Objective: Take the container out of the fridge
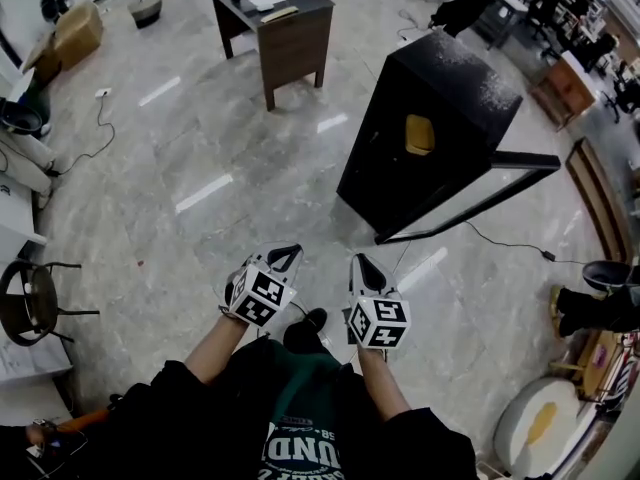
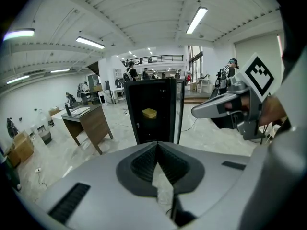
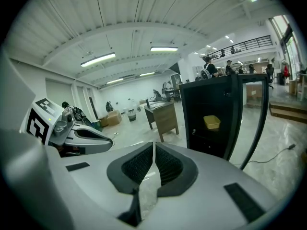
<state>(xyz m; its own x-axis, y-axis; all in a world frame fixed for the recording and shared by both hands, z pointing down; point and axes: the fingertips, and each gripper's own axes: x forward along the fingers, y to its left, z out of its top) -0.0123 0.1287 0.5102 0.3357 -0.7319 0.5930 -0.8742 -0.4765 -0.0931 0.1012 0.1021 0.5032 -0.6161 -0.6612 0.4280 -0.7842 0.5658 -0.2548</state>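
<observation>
Yellow container [image 1: 420, 134] sits inside the black fridge [image 1: 455, 83], door [image 1: 525, 160] swung open. Your left gripper [image 1: 284, 256] and right gripper [image 1: 361, 263] both have jaws pressed together, empty, well short of it.

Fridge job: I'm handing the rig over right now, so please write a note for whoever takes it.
Left gripper: jaws shut, empty.
Right gripper: jaws shut, empty.
Both are well short of the fridge.
Done: fridge door stands open.
The yellow container sits inside.
Left: step closer, open jaws, grasp the container, bring it out.
</observation>
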